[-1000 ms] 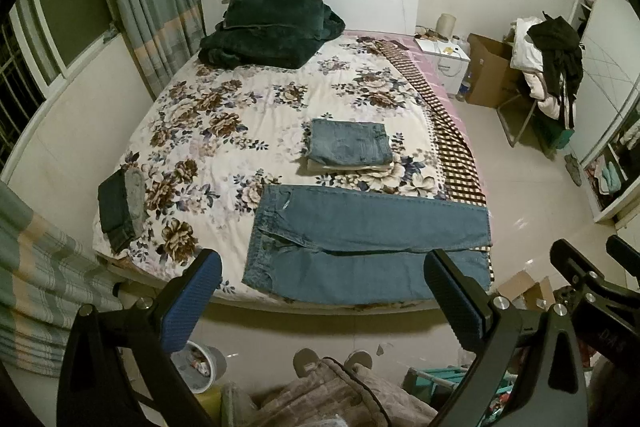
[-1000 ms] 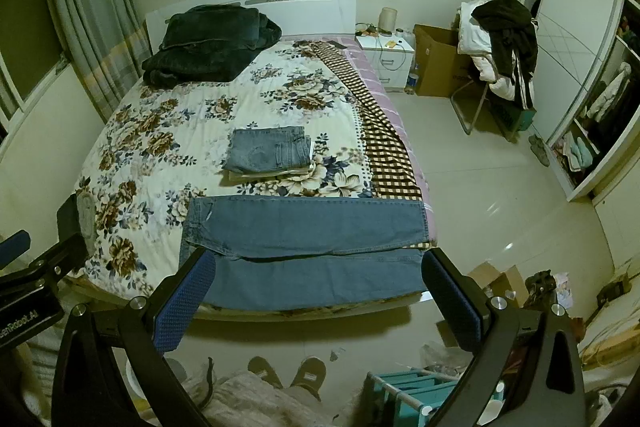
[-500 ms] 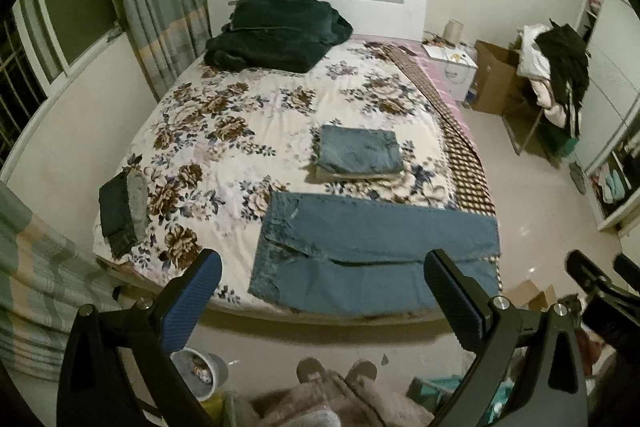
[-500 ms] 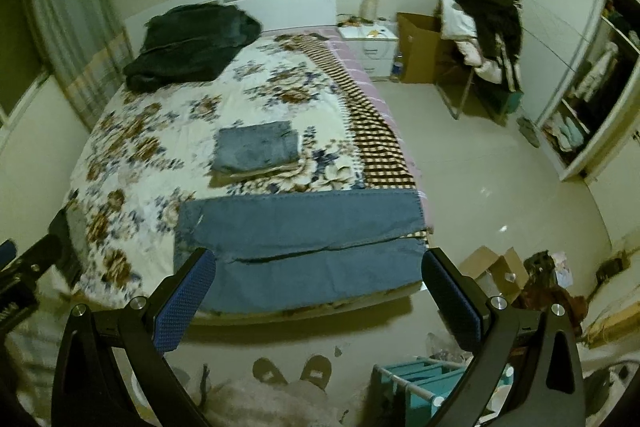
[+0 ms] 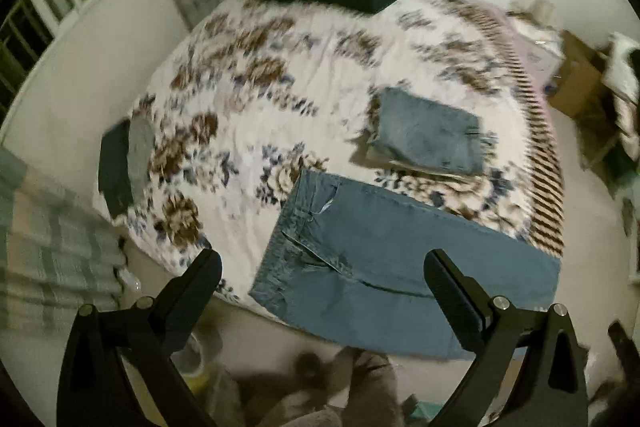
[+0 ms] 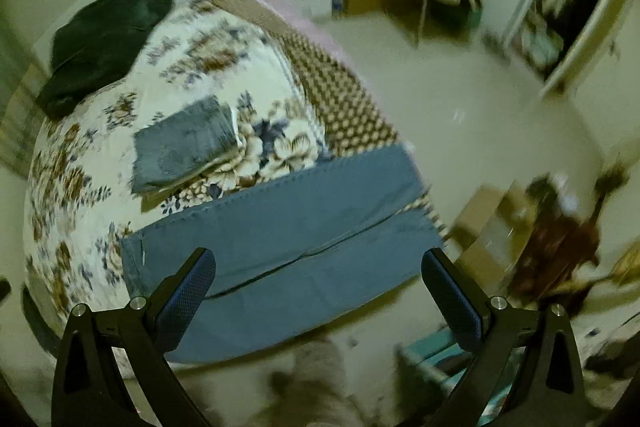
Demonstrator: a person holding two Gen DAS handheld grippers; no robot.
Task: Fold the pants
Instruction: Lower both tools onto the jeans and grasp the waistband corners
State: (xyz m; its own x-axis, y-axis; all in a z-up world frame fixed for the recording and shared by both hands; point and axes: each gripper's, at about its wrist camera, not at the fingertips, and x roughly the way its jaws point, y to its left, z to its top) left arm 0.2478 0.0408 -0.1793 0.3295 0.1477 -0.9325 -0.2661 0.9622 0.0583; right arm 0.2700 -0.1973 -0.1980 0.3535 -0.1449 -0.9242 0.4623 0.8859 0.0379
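Blue jeans (image 5: 384, 259) flat on floral bed (image 5: 256, 99) — both grippers' fingers (image 6: 188, 291) wide apart

Left tongs (image 5: 322, 277) spread wide, holding nothing; right tongs (image 6: 318, 275) likewise wide, holding nothing.

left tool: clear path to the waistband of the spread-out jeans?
Probably yes. The left tool is open and empty, and the jeans lie flat at the bed's near edge with the waistband uncovered. The folded jeans sit farther back.
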